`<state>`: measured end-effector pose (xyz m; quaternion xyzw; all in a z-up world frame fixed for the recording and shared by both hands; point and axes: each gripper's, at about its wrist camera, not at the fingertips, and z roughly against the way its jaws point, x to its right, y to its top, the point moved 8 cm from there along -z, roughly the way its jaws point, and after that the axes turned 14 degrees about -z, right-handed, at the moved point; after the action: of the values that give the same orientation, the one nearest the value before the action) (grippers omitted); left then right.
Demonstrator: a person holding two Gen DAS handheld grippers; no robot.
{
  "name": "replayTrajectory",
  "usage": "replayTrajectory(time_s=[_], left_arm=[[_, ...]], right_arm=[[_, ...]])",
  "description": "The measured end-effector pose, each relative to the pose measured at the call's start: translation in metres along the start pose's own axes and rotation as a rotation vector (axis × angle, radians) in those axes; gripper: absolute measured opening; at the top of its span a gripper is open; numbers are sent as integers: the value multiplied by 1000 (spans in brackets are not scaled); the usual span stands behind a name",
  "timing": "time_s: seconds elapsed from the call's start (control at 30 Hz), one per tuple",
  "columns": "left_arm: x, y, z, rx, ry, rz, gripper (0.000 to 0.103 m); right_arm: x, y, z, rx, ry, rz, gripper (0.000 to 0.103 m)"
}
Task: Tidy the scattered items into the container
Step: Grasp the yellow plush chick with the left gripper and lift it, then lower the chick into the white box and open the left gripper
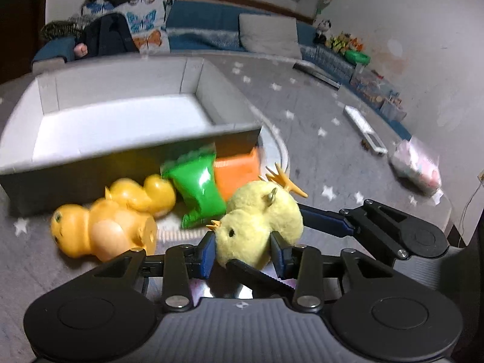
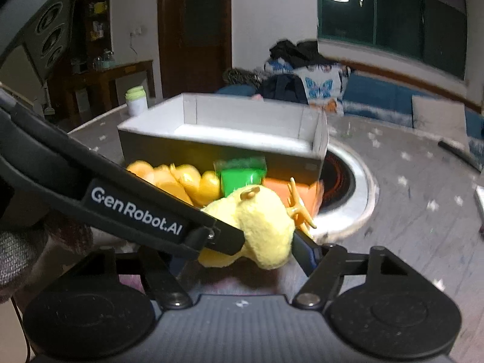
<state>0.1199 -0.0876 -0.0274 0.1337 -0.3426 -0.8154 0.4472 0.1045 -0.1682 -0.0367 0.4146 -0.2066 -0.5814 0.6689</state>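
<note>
My left gripper [image 1: 242, 248] is shut on a yellow plush chick [image 1: 257, 224], its blue fingers [image 1: 207, 251] pressing both sides. The chick also shows in the right wrist view [image 2: 263, 227], where the left gripper crosses in front. My right gripper [image 2: 242, 251] stands around the same chick; one blue finger [image 2: 305, 251] touches it, the other is hidden. An empty grey box [image 1: 127, 154] stands just behind. Against its near wall lie orange rubber ducks [image 1: 106, 227], a green packet [image 1: 196, 187] and an orange packet [image 1: 239, 172].
A round metal-rimmed burner [image 2: 348, 187] is set in the star-patterned table beside the box. A white remote [image 1: 366, 130] and a pink-white bag [image 1: 417, 166] lie to the right. A white jar with green lid [image 2: 136, 99] stands at the far left. A blue sofa is behind.
</note>
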Motion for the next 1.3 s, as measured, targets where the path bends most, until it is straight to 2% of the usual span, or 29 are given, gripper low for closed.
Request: replayTrajectory(time_s=[0.17, 0.3, 0.53, 0.77, 1.0, 1.3], left_arm=[[-12, 34, 18, 68, 23, -7, 41], [-32, 64, 17, 94, 51, 6, 41], [-77, 95, -9, 69, 62, 82, 41], [-108, 99, -44, 5, 44, 145, 41], [-121, 87, -70, -44, 16, 203, 41], [-119, 81, -66, -29, 27, 199, 40]], right_arm=[[-4, 36, 6, 70, 17, 32, 72], [-5, 71, -9, 108, 32, 52, 72], [-1, 111, -57, 72, 60, 19, 72], [10, 118, -103, -25, 69, -27, 72], [20, 105, -131, -112, 63, -55, 72], [17, 99, -128, -96, 53, -43, 71]])
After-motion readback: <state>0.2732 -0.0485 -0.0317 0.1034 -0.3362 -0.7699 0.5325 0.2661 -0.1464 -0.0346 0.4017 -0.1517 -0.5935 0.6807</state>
